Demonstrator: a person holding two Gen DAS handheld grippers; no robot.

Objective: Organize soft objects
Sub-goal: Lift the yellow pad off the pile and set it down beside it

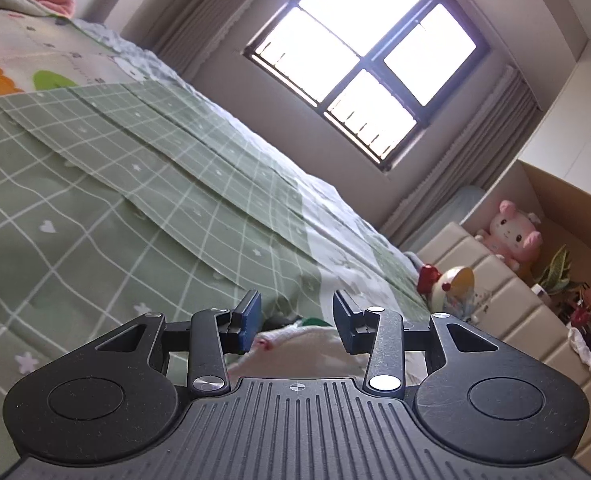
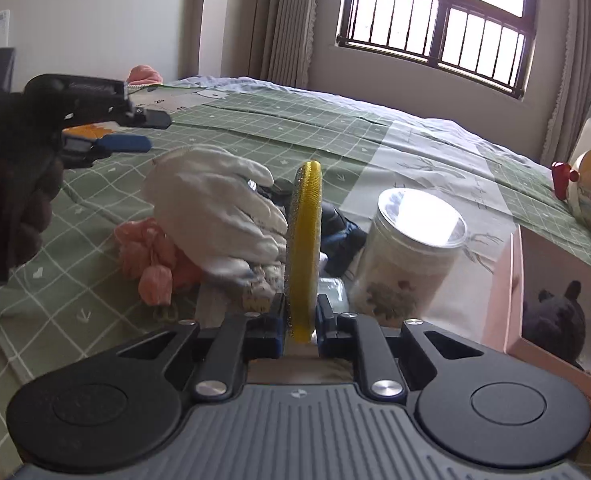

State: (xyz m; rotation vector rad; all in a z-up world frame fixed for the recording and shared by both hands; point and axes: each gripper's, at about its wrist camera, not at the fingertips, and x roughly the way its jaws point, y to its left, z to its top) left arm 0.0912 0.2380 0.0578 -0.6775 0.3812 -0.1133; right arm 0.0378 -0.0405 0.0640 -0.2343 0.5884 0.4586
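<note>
One yellow sponge (image 2: 305, 248) stands on edge above the green checked bed (image 2: 335, 136), clenched in the right gripper (image 2: 300, 326) jaws, beside a white glove (image 2: 215, 208); the left gripper (image 1: 297, 322) jaws gape empty below the barred window (image 2: 435, 20).

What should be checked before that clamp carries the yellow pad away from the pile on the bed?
1. Right gripper shut on the yellow scouring pad: ok.
2. Pad held upright, on edge: ok.
3. Pad free of the white glove beside it: cannot tell.
4. Clear jar standing apart from the pad: ok.
5. Left gripper open, holding nothing: ok.
6. Pink box open on the right to receive things: cannot tell.
</note>
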